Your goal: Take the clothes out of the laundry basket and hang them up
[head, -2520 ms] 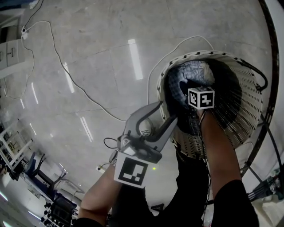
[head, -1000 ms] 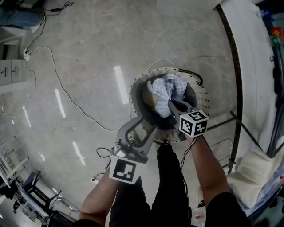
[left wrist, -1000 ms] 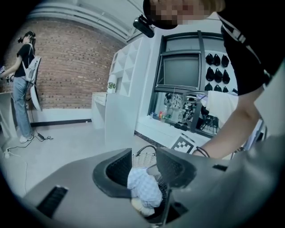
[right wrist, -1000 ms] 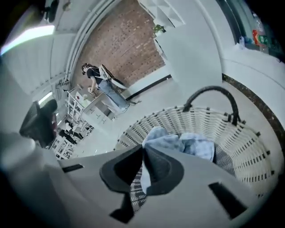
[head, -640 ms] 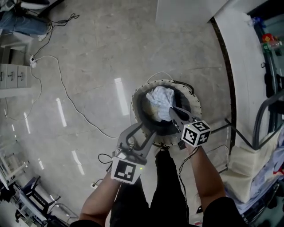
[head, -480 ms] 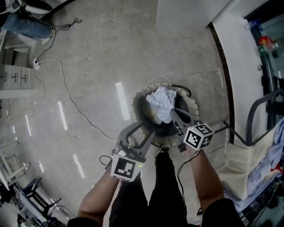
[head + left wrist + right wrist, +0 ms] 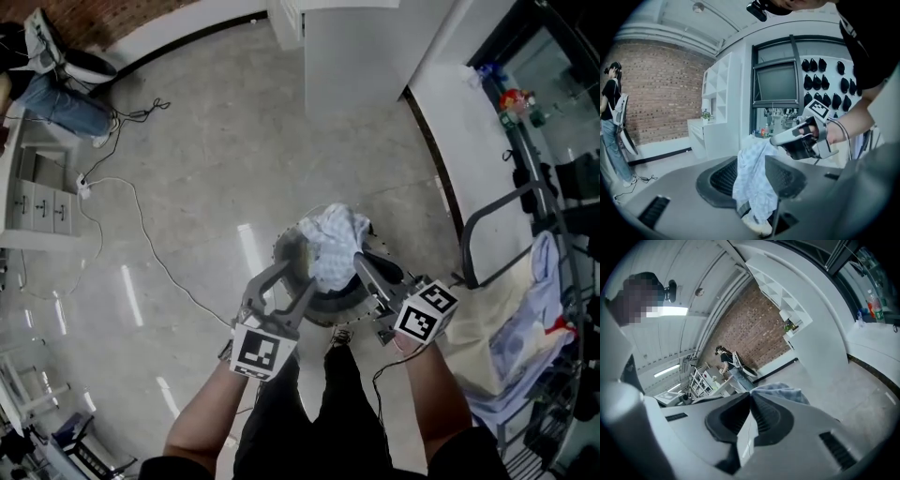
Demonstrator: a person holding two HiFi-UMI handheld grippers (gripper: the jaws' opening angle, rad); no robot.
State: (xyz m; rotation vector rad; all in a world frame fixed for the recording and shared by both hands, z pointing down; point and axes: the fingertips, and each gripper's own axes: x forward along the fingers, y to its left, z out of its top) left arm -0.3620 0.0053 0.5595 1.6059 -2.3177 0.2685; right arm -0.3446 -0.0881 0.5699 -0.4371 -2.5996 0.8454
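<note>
In the head view, the right gripper [image 7: 357, 259] was pinched shut on a checked garment [image 7: 330, 246], which it held above the laundry basket [image 7: 284, 251]. The left gripper [image 7: 289, 279] sat just beside the garment.

In the left gripper view, the garment [image 7: 752, 183] hung straight down from the right gripper's tip, between the left gripper's half-parted jaws, which seemingly did not clamp it.

In the right gripper view, the jaws met, with cloth bunched at their tip.
</note>
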